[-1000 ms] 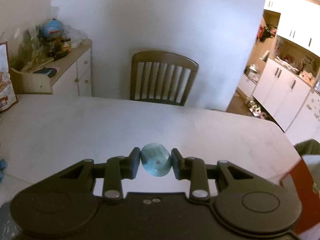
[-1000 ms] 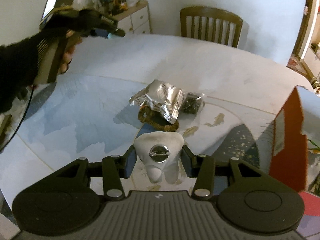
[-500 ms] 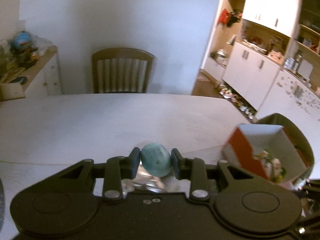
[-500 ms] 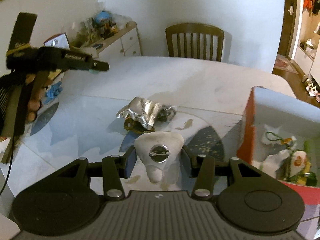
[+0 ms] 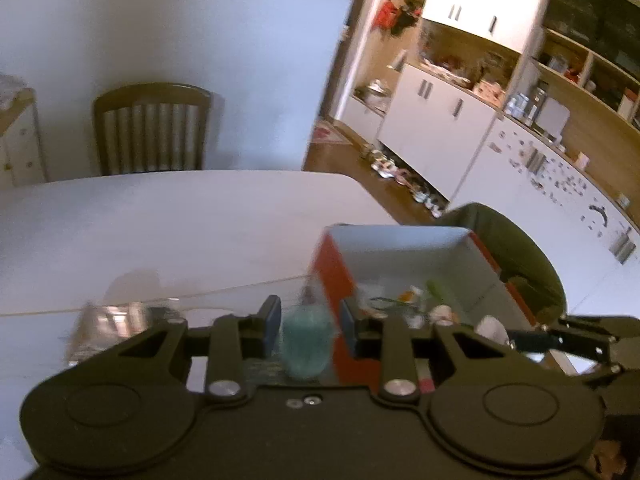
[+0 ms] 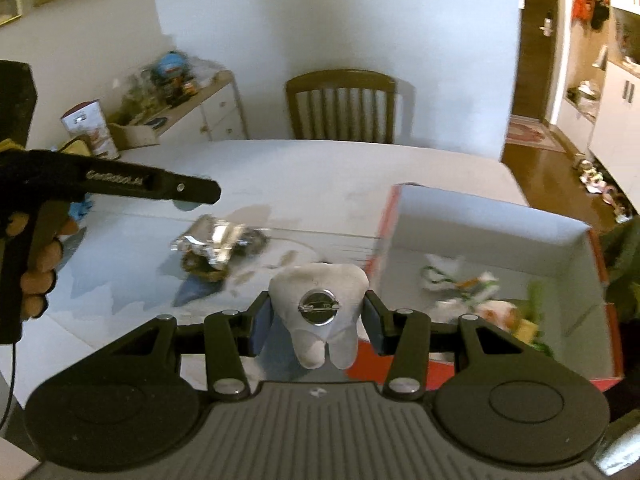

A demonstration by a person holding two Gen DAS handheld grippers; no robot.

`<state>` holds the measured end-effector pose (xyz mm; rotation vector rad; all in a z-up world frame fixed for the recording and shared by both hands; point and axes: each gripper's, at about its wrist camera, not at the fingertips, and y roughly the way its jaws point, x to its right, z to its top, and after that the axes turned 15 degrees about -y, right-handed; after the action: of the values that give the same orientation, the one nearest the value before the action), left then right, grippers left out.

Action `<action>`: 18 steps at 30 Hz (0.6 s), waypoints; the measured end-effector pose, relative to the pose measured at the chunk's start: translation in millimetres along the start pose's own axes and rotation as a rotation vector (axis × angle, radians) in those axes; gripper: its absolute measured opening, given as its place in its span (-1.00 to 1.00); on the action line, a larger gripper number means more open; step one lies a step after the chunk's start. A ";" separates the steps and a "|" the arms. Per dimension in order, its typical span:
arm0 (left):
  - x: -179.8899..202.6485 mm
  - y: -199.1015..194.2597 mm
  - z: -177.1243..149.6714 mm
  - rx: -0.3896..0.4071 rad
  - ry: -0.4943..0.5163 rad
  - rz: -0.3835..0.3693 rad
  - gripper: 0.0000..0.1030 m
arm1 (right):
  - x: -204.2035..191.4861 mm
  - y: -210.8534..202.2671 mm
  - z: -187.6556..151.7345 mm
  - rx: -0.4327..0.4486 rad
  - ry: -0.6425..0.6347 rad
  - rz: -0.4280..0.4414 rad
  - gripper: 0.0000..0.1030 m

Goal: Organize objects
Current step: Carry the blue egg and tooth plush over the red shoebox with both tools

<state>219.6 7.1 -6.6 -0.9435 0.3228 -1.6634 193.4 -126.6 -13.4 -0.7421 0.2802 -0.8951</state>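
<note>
My left gripper (image 5: 308, 326) is shut on a small teal rounded object (image 5: 307, 344), held above the table just left of the red box (image 5: 400, 248) with white inside walls. My right gripper (image 6: 316, 318) is shut on a white tooth-shaped plush (image 6: 318, 312) with a round metal pin on it, held at the box's near left corner (image 6: 480, 216). The box holds several small items (image 6: 472, 292). The left gripper also shows in the right wrist view (image 6: 120, 184), raised at the left. Crumpled foil (image 6: 212, 240) lies on dark items mid-table.
A wooden chair (image 6: 342, 106) stands at the table's far side. A sideboard with clutter (image 6: 176, 92) is at the back left. White kitchen cabinets (image 5: 460, 120) lie to the right. A dark green chair back (image 5: 504, 248) sits behind the box.
Both grippers have swung right towards the red box, each still holding its object. The box now fills more of both views.
</note>
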 end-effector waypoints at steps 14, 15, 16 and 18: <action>31.7 56.3 -23.9 -0.079 0.085 0.085 -0.44 | 119.9 8.3 -37.2 -0.039 0.068 -0.130 -0.09; 23.1 56.0 -26.3 -0.089 0.077 0.108 -0.43 | 128.8 16.3 -34.4 -0.049 0.073 -0.144 -0.09; 12.4 54.6 -30.4 -0.097 0.066 0.126 -0.39 | 138.3 21.7 -32.5 -0.057 0.080 -0.164 -0.09; -10.8 53.1 -38.5 -0.120 0.015 0.192 -0.39 | 149.8 27.4 -30.2 -0.053 0.087 -0.166 -0.09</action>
<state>228.8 -10.2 -70.1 -0.9578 0.5129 -1.4886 285.8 -247.9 -42.6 -0.7845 0.3232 -1.0819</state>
